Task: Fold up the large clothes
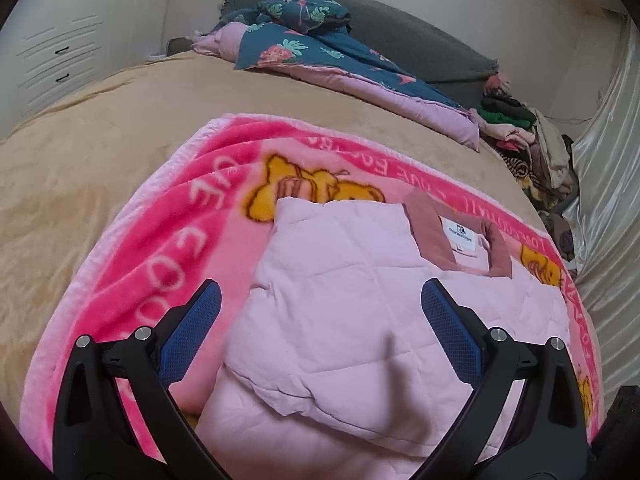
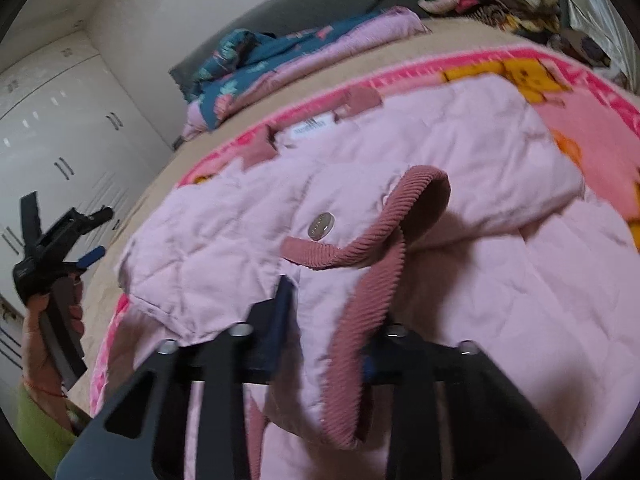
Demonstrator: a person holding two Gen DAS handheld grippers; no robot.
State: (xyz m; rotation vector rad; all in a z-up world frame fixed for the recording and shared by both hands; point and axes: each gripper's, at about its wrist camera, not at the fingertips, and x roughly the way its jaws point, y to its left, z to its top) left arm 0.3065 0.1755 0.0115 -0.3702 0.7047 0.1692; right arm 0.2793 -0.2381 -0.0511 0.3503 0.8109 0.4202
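Right gripper [image 2: 320, 320], lower centre, clamped on pink jacket's [image 2: 460, 152] ribbed cuff [image 2: 360, 320], sleeve running up-frame; left gripper [image 1: 320, 328] open, empty, above jacket body; right's nearer.

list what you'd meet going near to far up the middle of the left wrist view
left gripper → pink quilted jacket → pink cartoon blanket → tan bedspread → teal floral quilt → grey headboard

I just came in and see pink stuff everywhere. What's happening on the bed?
A person is folding a pale pink quilted jacket spread on a bright pink cartoon blanket. The right gripper is pinched on the jacket's ribbed dusty-rose cuff. The left gripper hangs open above the jacket, holding nothing.
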